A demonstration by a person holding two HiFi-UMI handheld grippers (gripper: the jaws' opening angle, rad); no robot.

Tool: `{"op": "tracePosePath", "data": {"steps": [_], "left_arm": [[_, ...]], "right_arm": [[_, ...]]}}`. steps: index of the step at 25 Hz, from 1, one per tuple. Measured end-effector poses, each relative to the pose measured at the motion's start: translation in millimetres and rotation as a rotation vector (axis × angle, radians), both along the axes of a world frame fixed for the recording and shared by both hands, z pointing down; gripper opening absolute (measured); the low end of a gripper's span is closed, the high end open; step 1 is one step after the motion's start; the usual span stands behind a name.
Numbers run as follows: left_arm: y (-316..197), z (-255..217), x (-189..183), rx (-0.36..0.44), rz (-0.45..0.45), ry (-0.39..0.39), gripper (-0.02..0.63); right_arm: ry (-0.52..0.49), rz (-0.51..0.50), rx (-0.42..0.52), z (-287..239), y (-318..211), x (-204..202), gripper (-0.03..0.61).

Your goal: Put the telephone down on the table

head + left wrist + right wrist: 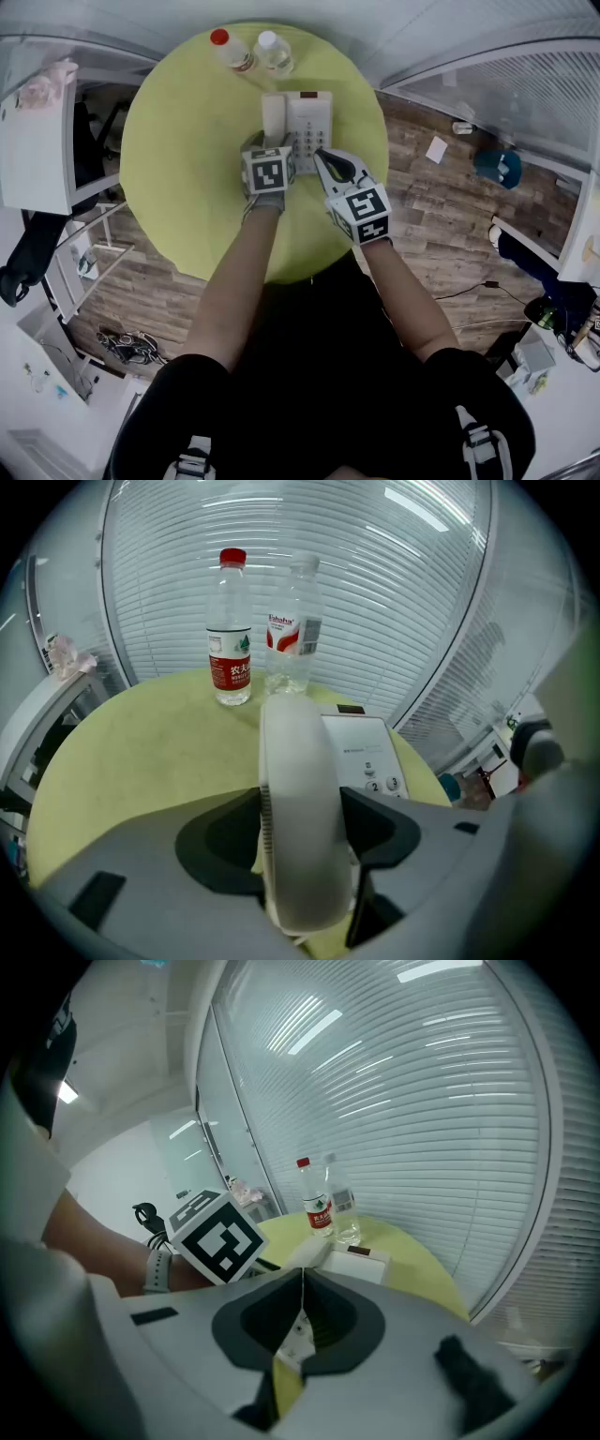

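A white telephone [311, 120] stands on the round yellow-green table [187, 169], its keypad [382, 784] facing up. Its handset [273, 116] lies along the base's left side. My left gripper [271, 148] straddles the handset [298, 817] from the near end. Its jaws stand wide on either side of it and do not squeeze it. My right gripper [322, 156] hovers at the near right corner of the telephone [358, 1260]. The right gripper [302, 1309] has its jaws together with nothing between them.
Two plastic water bottles stand at the table's far edge, one red-capped [231, 49], one clear [275, 52]; both show behind the handset [230, 630] [292, 621]. A window blind curves behind. A white desk [37, 141] is at left, and wooden floor with scattered items [497, 167] at right.
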State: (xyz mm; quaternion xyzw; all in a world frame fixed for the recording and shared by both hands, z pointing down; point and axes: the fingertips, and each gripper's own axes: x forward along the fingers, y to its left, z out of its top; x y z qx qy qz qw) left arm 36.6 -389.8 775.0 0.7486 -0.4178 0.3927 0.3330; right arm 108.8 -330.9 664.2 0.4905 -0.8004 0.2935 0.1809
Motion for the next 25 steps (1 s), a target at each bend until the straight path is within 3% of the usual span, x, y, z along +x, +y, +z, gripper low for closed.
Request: {"op": "tracePosePath", "data": {"steps": [12, 19, 25], "left_arm": [[0, -7, -3, -0.003, -0.07, 0.017, 0.219], [5, -20, -8, 0.008, -0.055, 0.003, 0.218], [13, -42, -6, 0.029, -0.032, 0.034, 0.218]], "right_arm": [[-0.023, 0.011, -0.003, -3, 1, 7, 0.018], [-0.022, 0.006, 0.021, -16, 3, 4, 0.018], [-0.02, -0.005, 0.035, -29, 11, -1, 0.018]]}}
